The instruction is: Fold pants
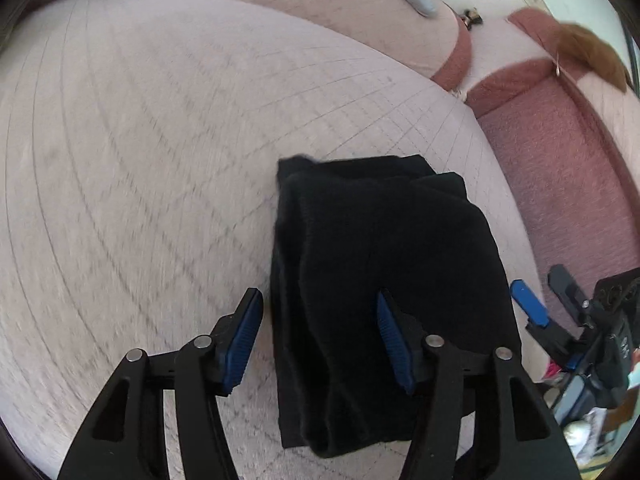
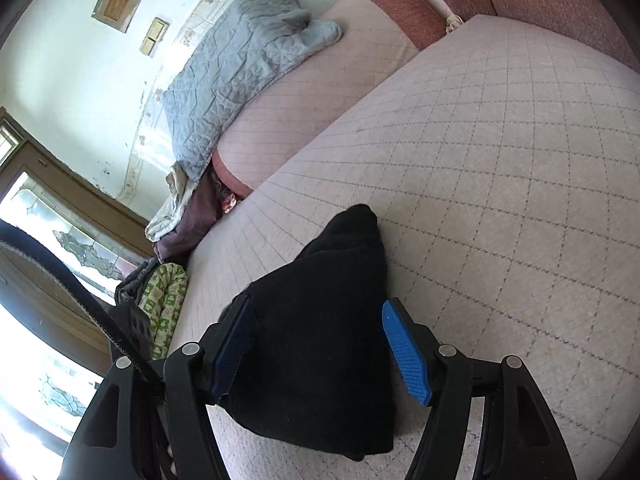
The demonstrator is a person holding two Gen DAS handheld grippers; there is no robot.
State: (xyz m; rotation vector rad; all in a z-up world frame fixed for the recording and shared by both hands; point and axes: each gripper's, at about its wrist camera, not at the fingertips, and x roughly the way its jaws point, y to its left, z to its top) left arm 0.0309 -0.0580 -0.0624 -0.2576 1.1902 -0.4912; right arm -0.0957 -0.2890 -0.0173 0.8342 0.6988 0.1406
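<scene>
The black pants [image 1: 372, 276] lie folded into a compact stack on the pale quilted cushion [image 1: 140, 160]. My left gripper [image 1: 320, 328] is open above the stack's near left part, with nothing between its blue pads [image 1: 242, 340]. The right gripper [image 1: 536, 308] shows at the right edge of the left wrist view, beside the stack. In the right wrist view the pants [image 2: 320, 340] lie between and below my right gripper's [image 2: 316, 348] spread blue pads [image 2: 406, 354]. That gripper is open and holds nothing.
A grey quilted blanket [image 2: 240, 76] lies on the sofa back cushion [image 2: 320, 92]. Pink upholstered sofa parts [image 1: 560, 184] rise at the right. Bundled cloths [image 2: 168, 300] sit at the cushion's left end, by a window [image 2: 48, 220].
</scene>
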